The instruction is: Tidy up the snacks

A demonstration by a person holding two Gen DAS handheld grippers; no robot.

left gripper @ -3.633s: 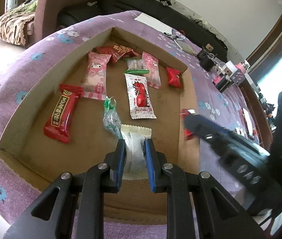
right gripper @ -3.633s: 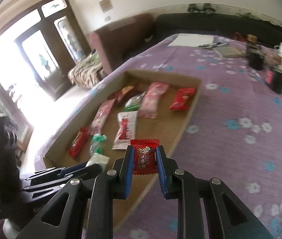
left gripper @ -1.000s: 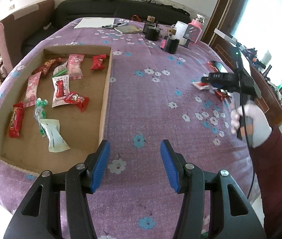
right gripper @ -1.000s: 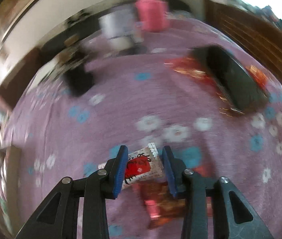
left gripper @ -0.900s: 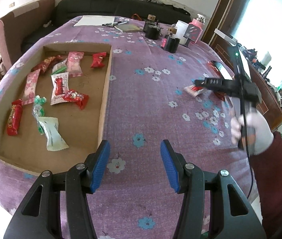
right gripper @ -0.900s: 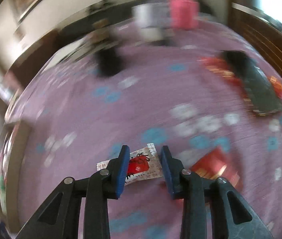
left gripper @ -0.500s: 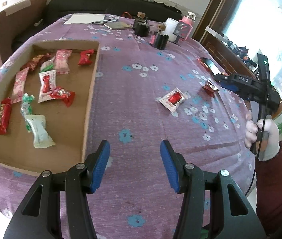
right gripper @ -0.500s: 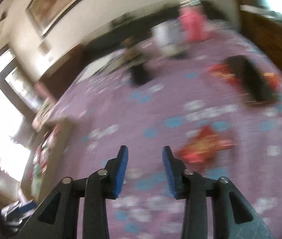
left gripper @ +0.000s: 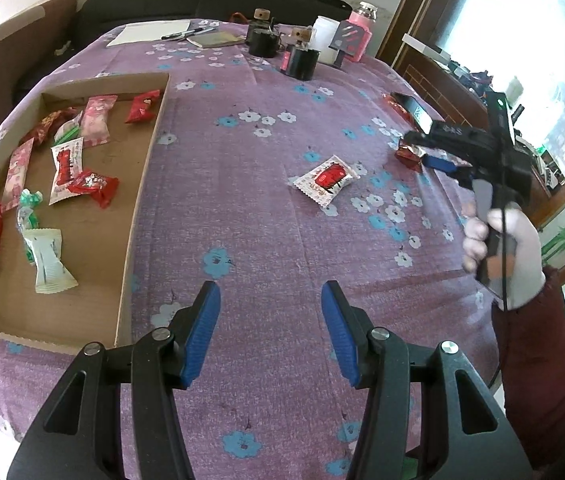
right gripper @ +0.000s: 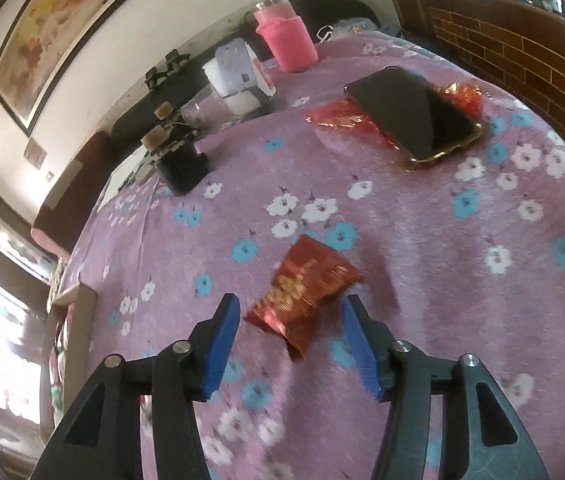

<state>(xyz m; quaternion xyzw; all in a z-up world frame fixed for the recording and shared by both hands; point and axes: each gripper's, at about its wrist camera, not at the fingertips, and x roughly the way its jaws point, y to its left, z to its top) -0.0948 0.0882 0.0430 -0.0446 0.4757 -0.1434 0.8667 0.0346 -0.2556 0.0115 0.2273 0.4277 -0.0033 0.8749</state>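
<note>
My left gripper [left gripper: 269, 330] is open and empty over the purple flowered cloth, right of the cardboard tray [left gripper: 144, 168]. The tray holds several wrapped snacks, among them a red candy [left gripper: 94, 186] and a white packet [left gripper: 48, 260]. A white and red snack packet [left gripper: 324, 180] lies on the cloth mid-table. My right gripper [right gripper: 290, 344] is open, its blue fingers on either side of a red and gold snack packet [right gripper: 304, 288] lying on the cloth. In the left wrist view the right gripper [left gripper: 418, 152] is at the far right, by that packet [left gripper: 408, 152].
A black phone [right gripper: 414, 114] lies on red wrappers [right gripper: 334, 118] beyond the right gripper. A pink bottle [right gripper: 286, 36], a white cup [right gripper: 234, 80] and black holders [right gripper: 180, 164] stand at the back. Papers and pens [left gripper: 154, 32] lie at the far edge.
The right gripper dropped the white and red packet mid-table, swung back right and now straddles the red and gold packet, opened wider. The left gripper stayed open, drifting slightly right.
</note>
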